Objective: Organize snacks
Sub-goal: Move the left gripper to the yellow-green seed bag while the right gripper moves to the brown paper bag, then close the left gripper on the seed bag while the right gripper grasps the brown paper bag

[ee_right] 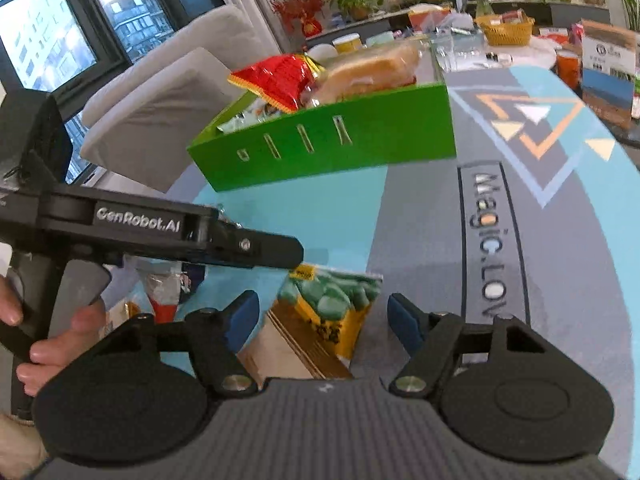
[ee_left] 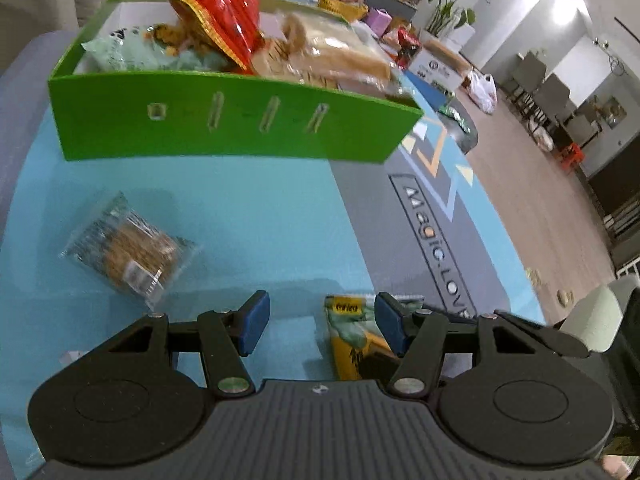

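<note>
A green box (ee_left: 224, 128) (ee_right: 340, 148), heaped with a red snack bag (ee_left: 228, 12) (ee_right: 276, 80), bread (ee_right: 372, 68) and other packets, stands on the far side of the blue and grey table mat. A yellow-green snack packet (ee_left: 352, 332) (ee_right: 328, 308) lies flat on the mat. My left gripper (ee_left: 322, 320) is open above the mat, with the packet's corner just inside its right pad. A hand holds that left gripper (ee_right: 280, 250), seen side-on over the packet's top corner. My right gripper (ee_right: 324, 316) is open, its fingers either side of the packet without pressing it. A clear-wrapped cookie packet (ee_left: 124, 248) lies to the left.
Another clear wrapper with a red patch (ee_right: 164, 292) lies under the left gripper's body. Beyond the green box are a yellow basket (ee_right: 506, 30), a cardboard box (ee_right: 608, 68) and grey chairs (ee_right: 160, 92). The table's rounded edge (ee_left: 516, 248) drops to the floor on the right.
</note>
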### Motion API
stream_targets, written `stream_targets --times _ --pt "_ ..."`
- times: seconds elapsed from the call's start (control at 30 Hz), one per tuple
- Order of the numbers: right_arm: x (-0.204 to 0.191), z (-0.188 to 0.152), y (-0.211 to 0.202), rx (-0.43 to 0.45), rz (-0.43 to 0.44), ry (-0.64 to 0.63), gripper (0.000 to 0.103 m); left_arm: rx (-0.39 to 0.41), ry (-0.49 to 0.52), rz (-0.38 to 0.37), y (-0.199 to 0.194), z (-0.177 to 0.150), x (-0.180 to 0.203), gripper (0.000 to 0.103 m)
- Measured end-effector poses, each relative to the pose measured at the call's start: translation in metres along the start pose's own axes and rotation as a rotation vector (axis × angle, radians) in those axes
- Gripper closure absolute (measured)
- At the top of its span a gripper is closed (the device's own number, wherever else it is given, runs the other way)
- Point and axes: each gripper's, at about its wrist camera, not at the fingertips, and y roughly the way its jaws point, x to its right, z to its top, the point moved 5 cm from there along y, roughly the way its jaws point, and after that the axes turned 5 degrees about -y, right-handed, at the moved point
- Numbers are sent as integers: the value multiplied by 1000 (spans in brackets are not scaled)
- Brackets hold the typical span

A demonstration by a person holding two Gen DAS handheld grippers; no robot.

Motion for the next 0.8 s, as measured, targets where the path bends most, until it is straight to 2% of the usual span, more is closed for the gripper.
stream_targets --times 0.17,0.23,0.43,0.6,0.8 --pt "-7 -3 0 -1 -25 -33 32 -2 13 -7 3 -4 8 44" --pt "-12 -5 0 -6 -30 -58 36 -3 13 -20 4 -6 10 44" --pt "-21 -13 -3 -14 -46 -112 39 -54 -36 -144 9 -8 13 43" --pt "-26 -17 -4 -11 -73 -142 39 -42 -60 -175 11 -9 14 44" --pt "-27 -19 -7 -14 -80 -151 39 -30 -45 -153 11 -11 14 56"
